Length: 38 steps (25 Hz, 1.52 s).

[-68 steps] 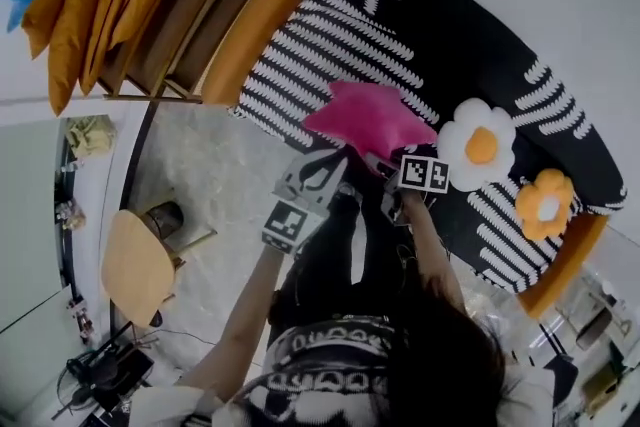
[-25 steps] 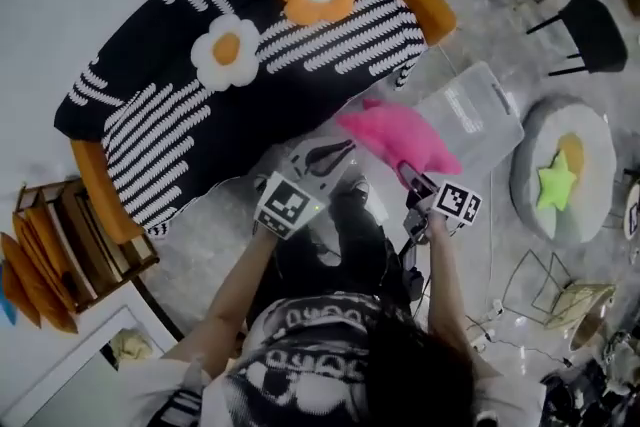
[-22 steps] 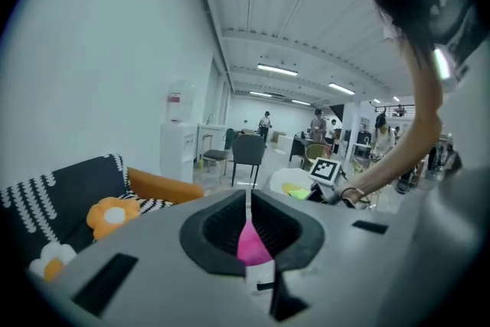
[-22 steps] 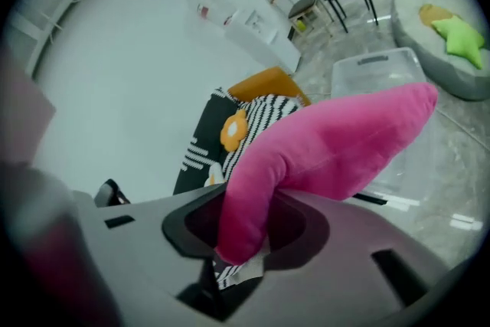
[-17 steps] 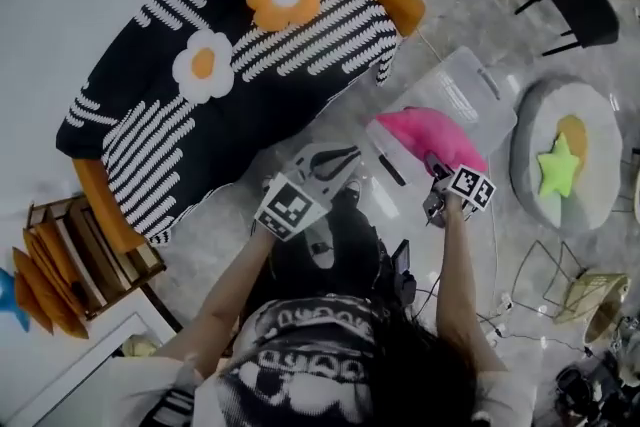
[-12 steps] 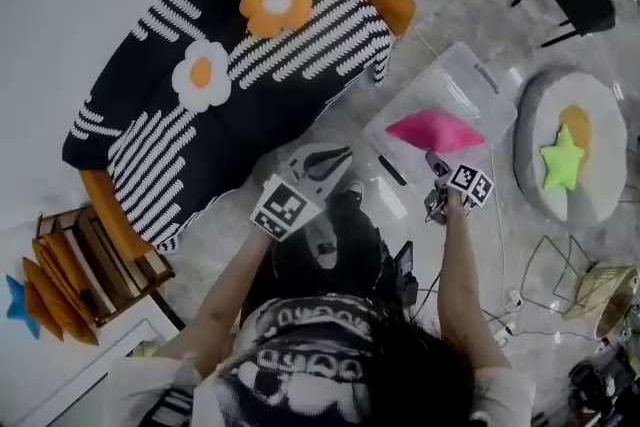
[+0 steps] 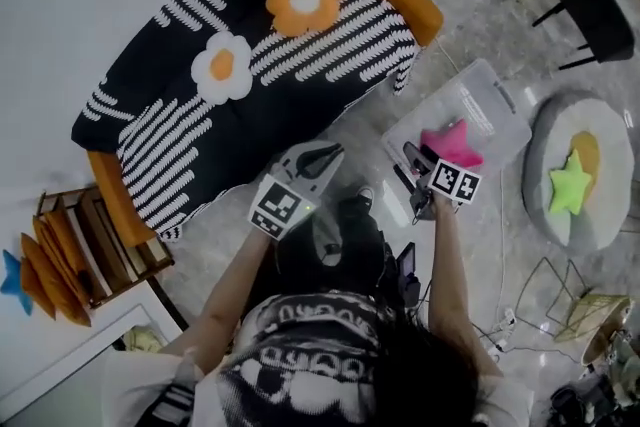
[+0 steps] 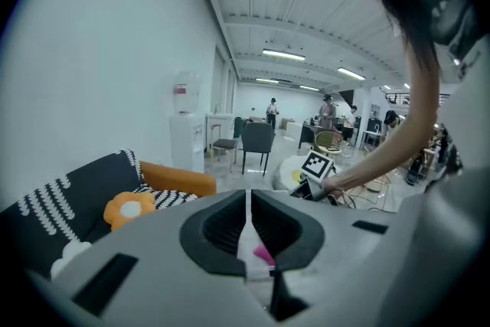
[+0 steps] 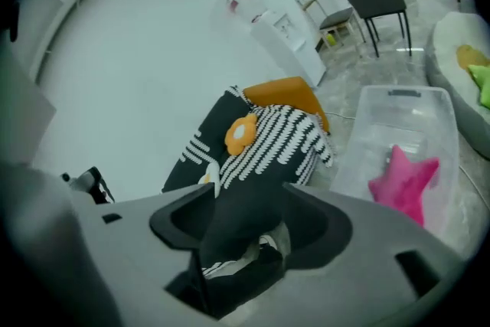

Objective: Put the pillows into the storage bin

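The pink star pillow [image 7: 453, 144] [image 9: 403, 180] lies inside the clear storage bin [image 7: 500, 103] [image 9: 406, 93] on the floor beside the sofa. My right gripper [image 7: 417, 158] [image 9: 245, 222] hovers at the bin's near left edge, open, apart from the pillow. Its jaws have just been opening wide and then easing in slightly, and nothing is between them. An orange flower pillow [image 7: 305, 3] [image 9: 241, 132] and a white flower pillow [image 7: 222, 65] rest on the striped black sofa [image 7: 190, 145]. My left gripper [image 7: 320, 155] [image 8: 248, 199] is shut and empty, over the floor in front of the sofa.
A round grey floor cushion [image 7: 600, 215] with a green star pillow [image 7: 568, 187] lies right of the bin. A black chair [image 7: 600, 20] stands beyond it. A wooden rack with orange cushions [image 7: 70, 250] is at the sofa's left end. People stand far across the room.
The pink star pillow has left my right gripper and dropped into the bin. The right jaws have parted and the gripper has drawn back from the pillow. The left gripper shifted a little.
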Available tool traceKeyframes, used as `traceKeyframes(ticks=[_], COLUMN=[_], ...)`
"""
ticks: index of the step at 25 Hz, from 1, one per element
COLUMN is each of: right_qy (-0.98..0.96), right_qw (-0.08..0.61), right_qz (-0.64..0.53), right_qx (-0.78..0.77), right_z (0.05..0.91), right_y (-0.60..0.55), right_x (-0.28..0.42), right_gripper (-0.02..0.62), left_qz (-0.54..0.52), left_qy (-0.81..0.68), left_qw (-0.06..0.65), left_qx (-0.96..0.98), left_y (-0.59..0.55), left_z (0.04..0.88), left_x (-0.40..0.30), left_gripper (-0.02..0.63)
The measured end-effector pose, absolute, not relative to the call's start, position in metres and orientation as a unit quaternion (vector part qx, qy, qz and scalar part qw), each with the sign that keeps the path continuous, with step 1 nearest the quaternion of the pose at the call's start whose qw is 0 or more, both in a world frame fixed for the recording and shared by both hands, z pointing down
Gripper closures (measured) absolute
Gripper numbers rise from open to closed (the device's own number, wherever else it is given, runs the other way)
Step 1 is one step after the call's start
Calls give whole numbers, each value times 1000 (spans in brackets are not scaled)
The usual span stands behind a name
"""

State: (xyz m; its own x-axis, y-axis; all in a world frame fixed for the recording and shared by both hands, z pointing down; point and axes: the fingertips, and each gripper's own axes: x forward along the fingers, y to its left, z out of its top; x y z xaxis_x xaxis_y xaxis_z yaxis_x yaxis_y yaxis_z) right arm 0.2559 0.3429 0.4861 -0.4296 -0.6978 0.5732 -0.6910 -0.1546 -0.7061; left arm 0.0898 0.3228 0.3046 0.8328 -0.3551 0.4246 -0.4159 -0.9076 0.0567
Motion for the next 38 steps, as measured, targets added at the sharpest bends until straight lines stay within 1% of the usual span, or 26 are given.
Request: traceKeyframes(ticks=[3,6,9,12,17,21,24,28,33,38], right_qy=[690,723,741,748,747,745,740,720,679,654], right_qw=[-3,-20,-47,-56,-102,-142,-178,-219,-262,-294], right_qz=[-523,-509,-504,-520,-545,-554,-556,-566,-582,-586], right_qx=[-501,-467,-441,-408,-367,-344,-334,-335,-363,-378], right_z=[463,447,448,450,490,530,569,626,696,745], right_y=[288,232,185,143,80,38,14,-18,-47,-59], right_x=[202,135,68,-4,-116,-186,-224,-257,-270,-275], right_gripper=[324,324,324,324,324,324,324,318,293,287], left_qz=[203,198,193,192,194,200,203,206,208,173], left_qy=[-227,-255,-285,-310,-345,-357,-358,-343,-344,-372], left_qw=[74,82,103,119,154,173,182,186,194,231], left_qx=[950,943,933,924,906,896,893,897,895,882], left_y=[296,260,223,184,120,83,66,47,27,15], left_z=[305,309,318,329,364,395,420,450,481,502], left_x=[54,3,-55,-115,-215,-282,-316,-336,-351,-374], left_gripper=[584,584,585,584,584,584,584,584,584,584])
